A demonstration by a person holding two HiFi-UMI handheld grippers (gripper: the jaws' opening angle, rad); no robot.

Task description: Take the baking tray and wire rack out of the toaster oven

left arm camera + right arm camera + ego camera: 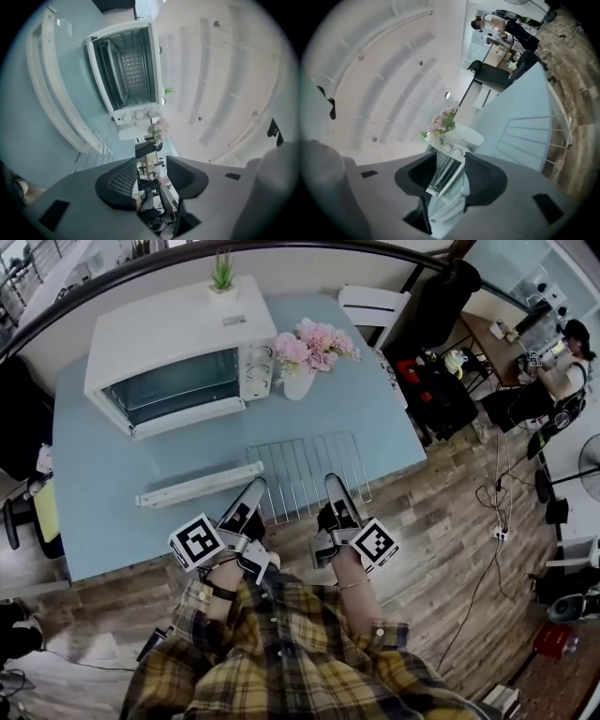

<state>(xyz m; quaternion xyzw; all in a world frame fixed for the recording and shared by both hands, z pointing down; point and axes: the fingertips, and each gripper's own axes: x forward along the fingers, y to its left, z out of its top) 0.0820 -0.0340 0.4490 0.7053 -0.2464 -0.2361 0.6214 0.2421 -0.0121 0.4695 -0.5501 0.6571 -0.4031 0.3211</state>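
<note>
The wire rack (309, 474) lies flat on the blue table (103, 474), its near side reaching the front edge. To its left a long white baking tray (199, 485) also rests on the table. Behind them stands the white toaster oven (173, 343), whose glass door looks closed. My left gripper (251, 491) hangs open above the rack's left corner, holding nothing. Over the rack's right part my right gripper (336, 487) is open and empty as well. The left gripper view shows its gripper (150, 180), the oven (126, 70) and the tray (51, 93). The right gripper view has its gripper (450, 173) and the rack (534, 136).
Pink flowers in a white vase (307, 354) stand right of the oven, and a small green plant (223, 277) sits on top of it. A white chair (375, 304) is behind the table. Bags and a person at a desk (562, 362) are at the far right.
</note>
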